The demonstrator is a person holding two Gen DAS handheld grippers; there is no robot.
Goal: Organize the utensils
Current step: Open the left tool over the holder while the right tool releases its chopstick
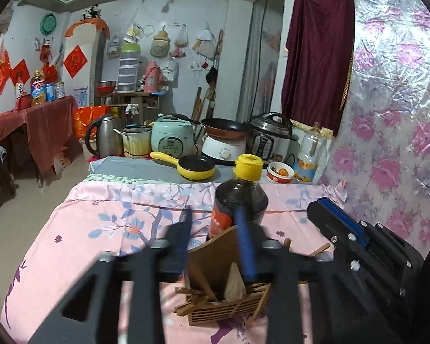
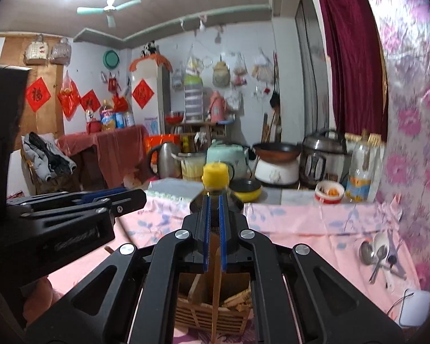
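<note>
A slatted wooden utensil holder (image 1: 229,309) with a tall back board stands on the pink floral cloth, with several wooden sticks inside. My left gripper (image 1: 213,212) hovers over it, open, its blurred blue-padded fingers apart and nothing pressed between them. My right gripper (image 2: 213,197) is shut on a thin wooden chopstick (image 2: 216,286), which hangs down over the holder (image 2: 203,315). In the left wrist view the right gripper (image 1: 326,205) sits just right of the holder. The left gripper (image 2: 134,196) shows at the left of the right wrist view. Several metal spoons (image 2: 372,255) lie far right.
A dark sauce bottle with a yellow cap (image 1: 240,200) stands right behind the holder. Beyond it are a yellow pan (image 1: 197,167), a small bowl (image 1: 281,172), cookers and a kettle (image 1: 104,134). A white box with a cable (image 2: 415,306) lies near the right wall.
</note>
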